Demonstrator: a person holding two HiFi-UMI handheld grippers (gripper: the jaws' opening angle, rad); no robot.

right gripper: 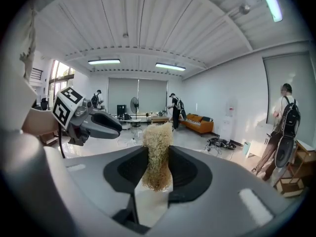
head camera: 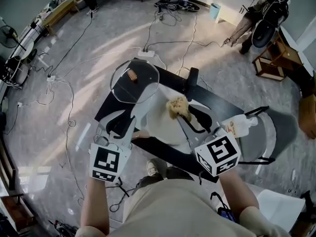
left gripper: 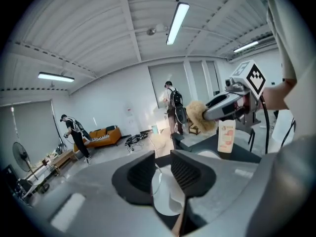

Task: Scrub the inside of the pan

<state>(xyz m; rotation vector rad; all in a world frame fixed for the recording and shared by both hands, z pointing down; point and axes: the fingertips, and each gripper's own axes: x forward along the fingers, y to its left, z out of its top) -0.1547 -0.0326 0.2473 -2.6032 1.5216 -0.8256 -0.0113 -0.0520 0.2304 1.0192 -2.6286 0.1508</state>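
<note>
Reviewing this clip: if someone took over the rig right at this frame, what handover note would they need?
Left gripper: fingers a narrow gap apart, nothing clearly clamped; it hovers at the near-left edge of the pan.
Right gripper: shut on the scrubber, held in the air above the pan's far side.
Things: pan on the dark table, glass lid lying beyond it to the left, soap bottle to the right.
Done: lid off, scrubber in hand. No suds visible in the pan.
Left: steady the pan, bring the scrubber down and scrub the inside.
</note>
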